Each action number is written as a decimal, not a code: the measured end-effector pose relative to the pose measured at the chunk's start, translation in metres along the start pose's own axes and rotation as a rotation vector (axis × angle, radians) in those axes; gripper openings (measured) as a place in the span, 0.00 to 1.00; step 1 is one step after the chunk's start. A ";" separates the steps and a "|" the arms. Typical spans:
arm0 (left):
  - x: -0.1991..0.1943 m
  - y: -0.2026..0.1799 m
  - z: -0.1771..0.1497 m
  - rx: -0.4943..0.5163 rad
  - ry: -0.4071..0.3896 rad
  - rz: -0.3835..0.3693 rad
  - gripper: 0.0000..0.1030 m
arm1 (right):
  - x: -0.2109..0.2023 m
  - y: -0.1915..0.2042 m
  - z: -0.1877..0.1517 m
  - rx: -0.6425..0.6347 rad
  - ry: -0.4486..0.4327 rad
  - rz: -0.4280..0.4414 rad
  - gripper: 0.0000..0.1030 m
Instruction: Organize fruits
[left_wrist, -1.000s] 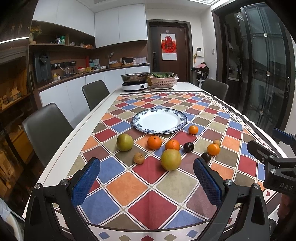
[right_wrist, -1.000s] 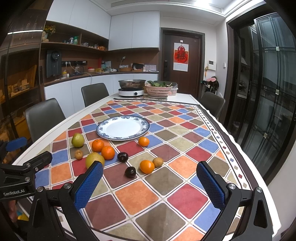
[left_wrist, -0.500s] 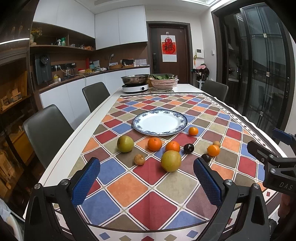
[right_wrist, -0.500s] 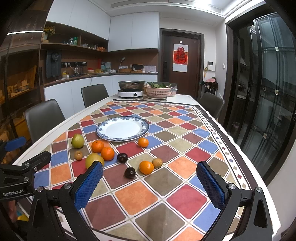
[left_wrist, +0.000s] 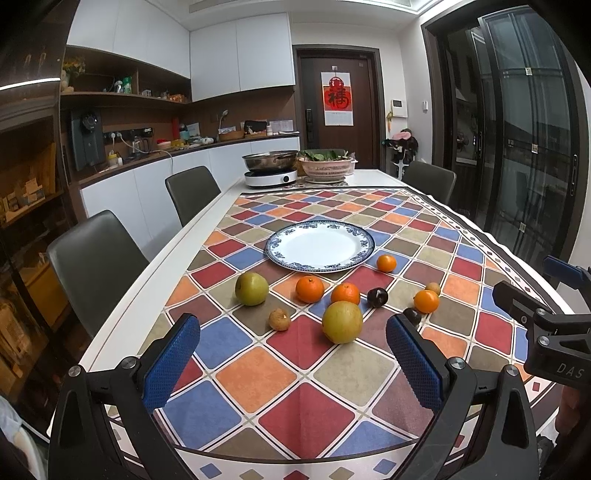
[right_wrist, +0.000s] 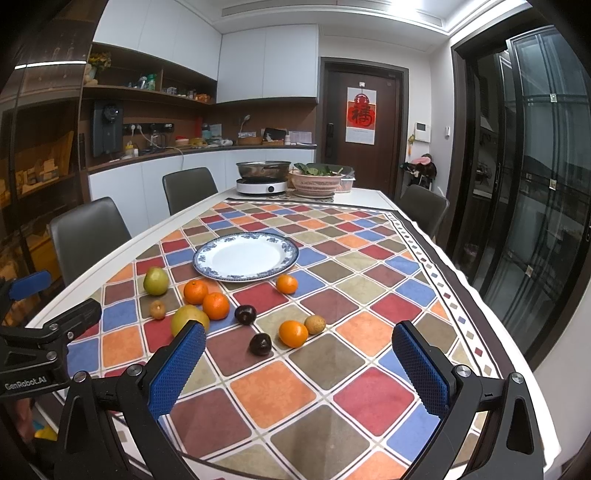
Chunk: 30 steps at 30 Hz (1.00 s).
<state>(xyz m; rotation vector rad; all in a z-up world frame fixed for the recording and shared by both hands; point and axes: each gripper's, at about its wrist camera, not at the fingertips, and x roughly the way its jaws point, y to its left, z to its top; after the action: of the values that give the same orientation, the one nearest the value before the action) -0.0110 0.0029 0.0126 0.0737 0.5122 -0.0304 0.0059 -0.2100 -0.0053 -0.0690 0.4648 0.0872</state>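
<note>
A blue-rimmed white plate (left_wrist: 291, 261) (right_wrist: 207, 267) lies bare on the chequered tablecloth. In front of it are scattered fruits: a green pear (left_wrist: 251, 288) (right_wrist: 155, 281), a yellow-green pear (left_wrist: 342, 322) (right_wrist: 186, 320), several oranges (left_wrist: 309, 289) (right_wrist: 293, 333), two dark plums (left_wrist: 377, 297) (right_wrist: 260, 344) and two small brown fruits (left_wrist: 279, 319) (right_wrist: 314, 324). My left gripper (left_wrist: 293, 363) hangs open over the near table edge, nothing between its blue pads. My right gripper (right_wrist: 299, 369) is open too, short of the plums and an orange.
At the table's far end stand a pan on an induction cooker (left_wrist: 271, 173) and a pink basket of greens (left_wrist: 327, 166). Grey chairs (left_wrist: 92, 258) line the left side, another (left_wrist: 428, 181) the far right. Glass doors (right_wrist: 535, 203) run along the right.
</note>
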 end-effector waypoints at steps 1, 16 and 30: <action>0.000 0.000 0.000 0.000 0.000 0.000 1.00 | 0.000 0.000 -0.001 0.000 -0.001 0.000 0.99; 0.000 0.000 -0.001 0.000 0.001 0.000 1.00 | 0.001 0.001 -0.001 -0.001 -0.002 0.000 0.99; 0.008 -0.002 -0.002 0.037 0.014 -0.026 0.93 | 0.004 0.009 -0.002 -0.028 0.016 0.049 0.99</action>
<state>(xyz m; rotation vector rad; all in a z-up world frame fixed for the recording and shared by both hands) -0.0056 0.0010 0.0069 0.1036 0.5269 -0.0646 0.0081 -0.2009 -0.0091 -0.0853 0.4817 0.1416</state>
